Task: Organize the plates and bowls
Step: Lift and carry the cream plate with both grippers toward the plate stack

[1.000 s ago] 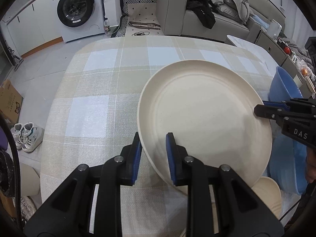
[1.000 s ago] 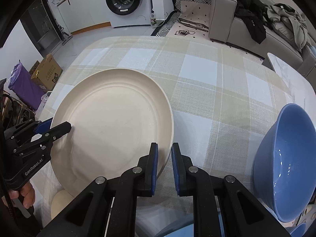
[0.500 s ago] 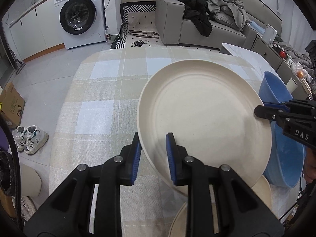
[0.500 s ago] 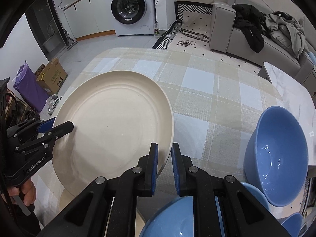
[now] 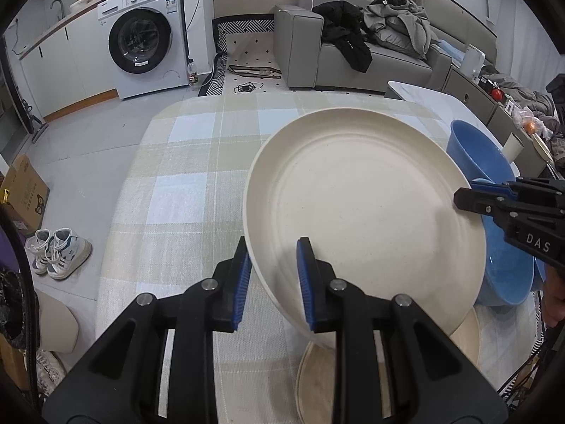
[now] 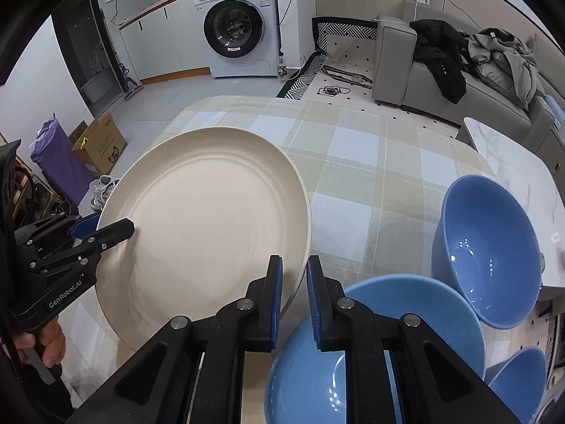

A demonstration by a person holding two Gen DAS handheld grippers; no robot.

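A large cream plate (image 5: pixel 360 212) hangs tilted above the plaid-covered table (image 5: pixel 183 194), held from both sides. My left gripper (image 5: pixel 273 251) is shut on the plate's near left rim, and the right wrist view shows it at the plate's left edge (image 6: pixel 106 227). My right gripper (image 6: pixel 293 263) is shut on the opposite rim (image 5: pixel 468 192). Under the plate, smaller cream plates (image 5: pixel 317 374) lie on the cloth, partly hidden. Three blue bowls sit to the right: a tall one (image 6: pixel 487 247), a near one (image 6: pixel 423 311) under my right gripper, and a third (image 6: pixel 515 381) at the corner.
A white marble side table (image 6: pixel 512 162) adjoins the right end. Beyond the far edge are a washing machine (image 5: pixel 141 35), a patterned rug and a grey sofa (image 5: pixel 353 56) with clothes. Shoes (image 5: pixel 56 251) and a cardboard box (image 5: pixel 21 190) lie on the floor at left.
Both grippers have risen and drawn back with the cream plate held between them. More of the blue bowls and the cream plates beneath has come into view.
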